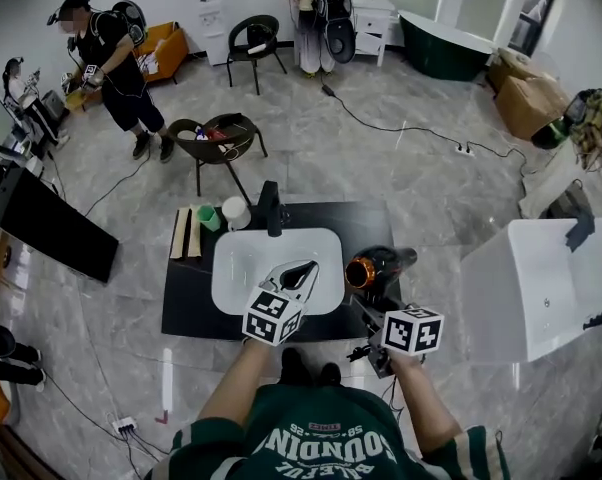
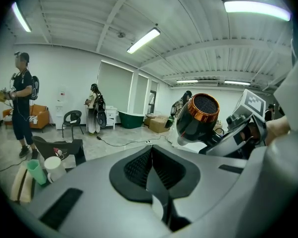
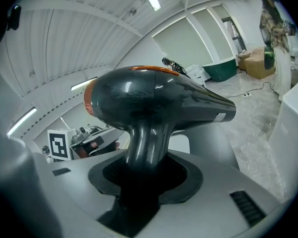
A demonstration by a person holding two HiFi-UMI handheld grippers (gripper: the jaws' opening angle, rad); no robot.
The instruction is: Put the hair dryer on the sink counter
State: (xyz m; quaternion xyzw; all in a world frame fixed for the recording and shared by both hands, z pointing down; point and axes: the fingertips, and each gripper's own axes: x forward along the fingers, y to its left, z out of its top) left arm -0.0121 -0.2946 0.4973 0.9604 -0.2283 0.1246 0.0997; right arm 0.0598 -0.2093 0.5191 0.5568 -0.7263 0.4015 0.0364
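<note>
Hair dryer [image 1: 376, 266], dark with an orange ring, held just right of the white basin [image 1: 243, 258], over the right end of the black counter [image 1: 186, 308]. Behind the basin's left corner stand a green cup [image 1: 208, 217] and a white cup [image 1: 235, 212]. Over the basin's right front is the left gripper [image 1: 303, 268], jaws closed together and empty. Right of the basin, the right gripper [image 1: 371, 303] clamps the dryer's handle.

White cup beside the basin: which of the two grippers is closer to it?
Left. The left gripper hangs over the white basin, right of the white cup; the right gripper, clamped on the black hair dryer, is farther right, past the basin's edge.
</note>
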